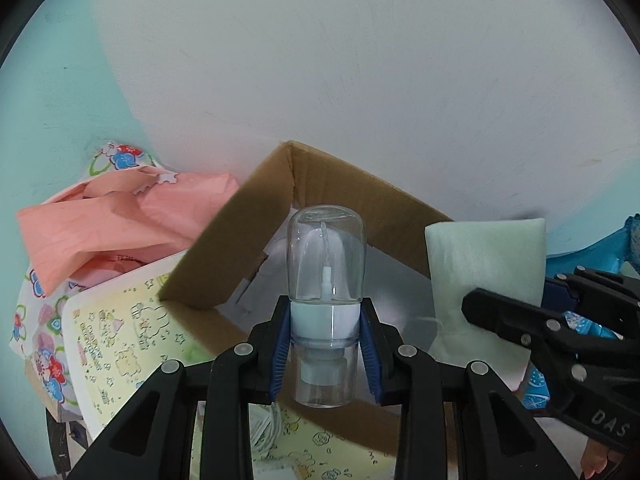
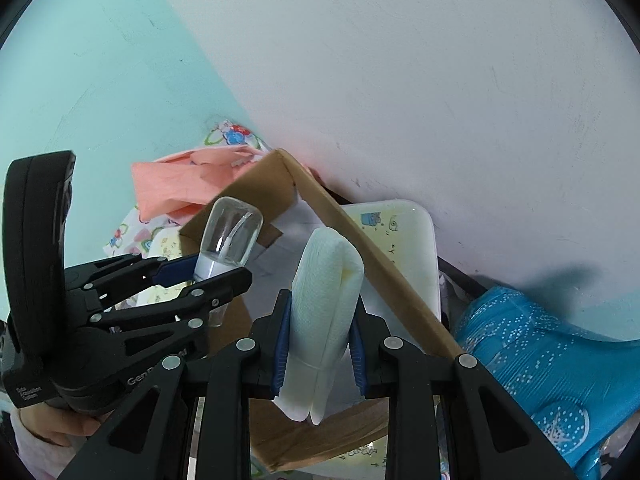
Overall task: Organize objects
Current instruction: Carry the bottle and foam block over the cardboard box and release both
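Note:
My left gripper (image 1: 326, 328) is shut on a clear spray bottle (image 1: 326, 268) with a pale blue collar, held upright above an open cardboard box (image 1: 224, 256). The same bottle (image 2: 230, 236) and left gripper (image 2: 200, 276) show at the left of the right wrist view. My right gripper (image 2: 320, 336) is shut on a folded white cloth pad (image 2: 326, 304), also held over the cardboard box (image 2: 360, 248). In the left wrist view that pad (image 1: 486, 264) hangs at the right, with the right gripper's fingers (image 1: 504, 316) on it.
The box sits on a yellow patterned tray (image 1: 116, 336) against a white and mint wall. Pink paper (image 1: 120, 216) and floral fabric (image 1: 44, 344) lie to the left. A blue dotted plastic bag (image 2: 552, 364) lies at the right. A hand (image 2: 60, 428) holds the left gripper.

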The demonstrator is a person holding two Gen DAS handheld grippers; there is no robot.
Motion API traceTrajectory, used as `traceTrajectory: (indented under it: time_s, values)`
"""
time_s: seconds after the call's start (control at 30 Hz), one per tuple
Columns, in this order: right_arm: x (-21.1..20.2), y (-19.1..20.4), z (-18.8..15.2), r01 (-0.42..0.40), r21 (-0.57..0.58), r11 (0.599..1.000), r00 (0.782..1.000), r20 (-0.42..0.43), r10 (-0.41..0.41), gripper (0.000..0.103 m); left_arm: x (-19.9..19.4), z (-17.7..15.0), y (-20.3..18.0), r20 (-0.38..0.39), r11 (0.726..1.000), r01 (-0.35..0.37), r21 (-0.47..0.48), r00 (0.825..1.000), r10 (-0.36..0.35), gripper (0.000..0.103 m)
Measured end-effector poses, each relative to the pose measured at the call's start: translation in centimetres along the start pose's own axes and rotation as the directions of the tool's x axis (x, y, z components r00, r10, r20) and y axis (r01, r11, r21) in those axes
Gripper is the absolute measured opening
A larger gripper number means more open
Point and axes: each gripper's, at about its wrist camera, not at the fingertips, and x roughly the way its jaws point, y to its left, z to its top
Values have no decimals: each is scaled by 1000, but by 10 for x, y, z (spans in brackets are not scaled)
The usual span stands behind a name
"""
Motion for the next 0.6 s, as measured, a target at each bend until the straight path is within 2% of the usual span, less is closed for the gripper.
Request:
traceTrajectory:
  time_s: [0.3,0.4,0.47,0.5,0.6]
  values:
    - [20,-10,-9,-4,34,999,999,-43,5,29,35,1,-6,-44,1000,-28,5,999,29,34]
    - [22,-12,-11,11,39,999,999,-50,-10,29,35,2,-8,-28,999,-45,3,999,45,50]
    - [22,-13,-11,15,40,999,999,-49,-13,29,34,3,-7,-26,999,-46,-2,999,46,66]
    - [22,-13,-11,21,40,999,999,-48,-19,29,33,3,-6,-17,997,-57,-55,998,56,67]
    - [24,-12,-10,38,40,998,998,-50,-36,29,23,4,-3,-3,995,-71,-66,998,71,70]
